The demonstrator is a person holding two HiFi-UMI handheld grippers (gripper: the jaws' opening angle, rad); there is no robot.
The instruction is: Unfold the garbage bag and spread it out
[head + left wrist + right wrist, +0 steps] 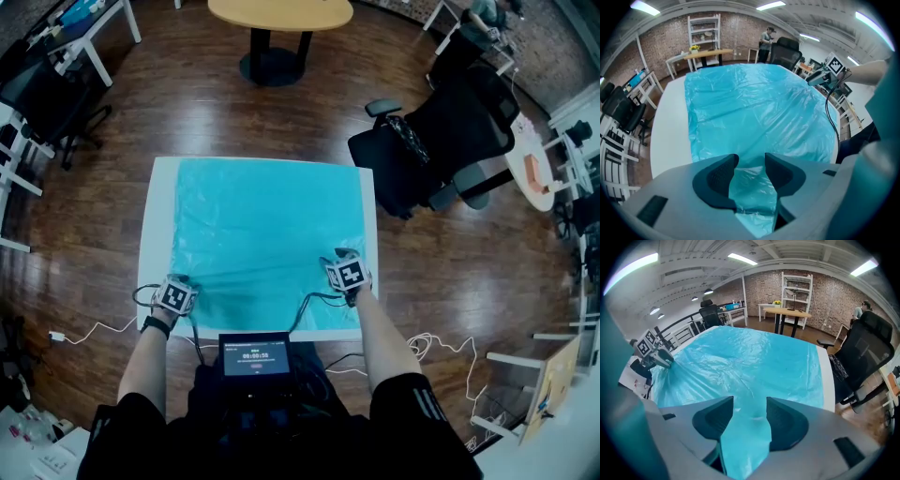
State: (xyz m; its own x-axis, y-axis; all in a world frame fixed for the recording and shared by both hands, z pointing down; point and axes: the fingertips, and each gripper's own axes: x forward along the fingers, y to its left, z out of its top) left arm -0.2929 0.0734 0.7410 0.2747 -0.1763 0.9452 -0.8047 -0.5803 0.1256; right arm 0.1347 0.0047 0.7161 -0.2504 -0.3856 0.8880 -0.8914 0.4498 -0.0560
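Turquoise all over the garbage bag (267,225), half clear, with pale glossy creases. Plain white on the table (157,234) under it. Dark red-brown wood with shiny plank lines on the floor (450,281). Light grey on the body of the left gripper (751,166) and of the right gripper (750,411). Near-black on the pads (715,176), with a fine dotted texture. Black-and-white square markers on the cubes (345,274). Black on the office chair (450,141) and on the right sleeve (412,412), there with thin white stripes. Pale wood tone on the round table top (281,11). Reddish brick pattern on the wall (825,291).
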